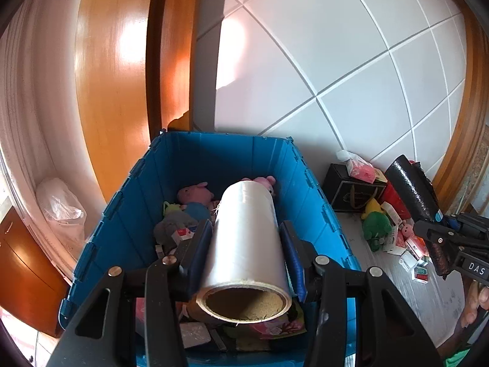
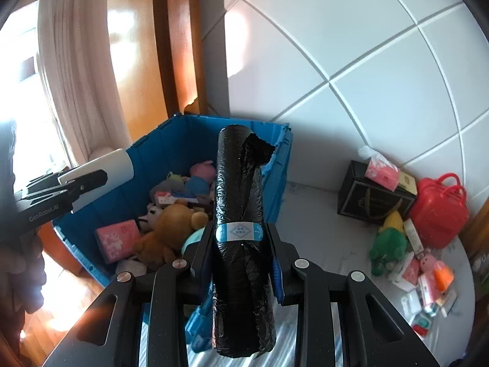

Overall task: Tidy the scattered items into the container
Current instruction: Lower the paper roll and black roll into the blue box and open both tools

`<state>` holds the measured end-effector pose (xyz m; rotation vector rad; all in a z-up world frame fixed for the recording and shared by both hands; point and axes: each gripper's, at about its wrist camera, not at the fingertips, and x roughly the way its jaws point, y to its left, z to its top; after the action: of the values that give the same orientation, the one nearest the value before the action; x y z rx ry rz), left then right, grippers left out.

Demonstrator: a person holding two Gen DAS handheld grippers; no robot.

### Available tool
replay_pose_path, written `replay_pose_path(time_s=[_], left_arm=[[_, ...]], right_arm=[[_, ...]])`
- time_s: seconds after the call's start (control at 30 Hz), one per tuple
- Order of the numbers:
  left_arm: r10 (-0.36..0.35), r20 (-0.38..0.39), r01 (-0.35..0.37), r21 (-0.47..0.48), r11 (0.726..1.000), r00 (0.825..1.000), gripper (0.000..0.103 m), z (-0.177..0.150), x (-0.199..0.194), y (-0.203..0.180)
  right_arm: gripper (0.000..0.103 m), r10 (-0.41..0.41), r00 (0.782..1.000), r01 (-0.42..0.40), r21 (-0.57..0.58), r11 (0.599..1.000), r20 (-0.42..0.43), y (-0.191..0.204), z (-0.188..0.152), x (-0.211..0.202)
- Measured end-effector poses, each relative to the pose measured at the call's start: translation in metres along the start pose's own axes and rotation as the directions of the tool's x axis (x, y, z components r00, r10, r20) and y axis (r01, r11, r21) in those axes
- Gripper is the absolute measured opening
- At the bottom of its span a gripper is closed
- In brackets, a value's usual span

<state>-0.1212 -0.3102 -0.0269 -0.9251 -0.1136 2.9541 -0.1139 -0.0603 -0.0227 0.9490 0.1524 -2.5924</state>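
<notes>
My left gripper (image 1: 246,229) is shut on a roll of clear plastic film (image 1: 244,244) and holds it above the open blue crate (image 1: 134,211). The crate holds plush toys (image 1: 195,197) and small boxes. My right gripper (image 2: 240,232) is shut on a roll of black bin bags (image 2: 238,214) with a blue paper band, held over the crate's right rim (image 2: 279,165). The right gripper and black roll also show in the left wrist view (image 1: 428,226). The left gripper with the film roll shows in the right wrist view (image 2: 91,177).
Scattered items lie on the floor right of the crate: a green plush frog (image 2: 388,244), a black box (image 2: 369,195), a red plastic case (image 2: 437,211), a pink tissue pack (image 2: 382,171) and several small packets (image 2: 424,290). A white tiled wall stands behind; a wooden door (image 1: 113,76) stands at left.
</notes>
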Motion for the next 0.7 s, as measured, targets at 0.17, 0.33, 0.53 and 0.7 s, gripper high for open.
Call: replay_pose_path(time_s=[0.17,0.33,0.53,0.7], left_arm=[[0.038,0.004,-0.038,-0.02,0.999,0.999,0.045,0.007,0.008,0.03],[0.056,-0.005,-0.056,-0.029,0.998,0.998,0.045,0.009,0.017,0.051],[0.067,-0.014,-0.068,-0.036,0.997,0.998,0.045,0.015,0.03,0.072],[0.076,-0.027,-0.077,-0.034,0.996,0.997,0.045,0.023,0.044,0.082]], right_arm=[[0.03,0.029,0.999,-0.03,-0.027,0.999,-0.021,0.026,0.019,0.028],[0.03,0.068,0.997,-0.07,-0.045,0.997,-0.036,0.051,0.038,0.048],[0.03,0.066,0.997,-0.07,-0.078,0.995,-0.049,0.073,0.061,0.075],[0.03,0.055,0.996,-0.061,-0.087,0.994,-0.063,0.082,0.077,0.097]])
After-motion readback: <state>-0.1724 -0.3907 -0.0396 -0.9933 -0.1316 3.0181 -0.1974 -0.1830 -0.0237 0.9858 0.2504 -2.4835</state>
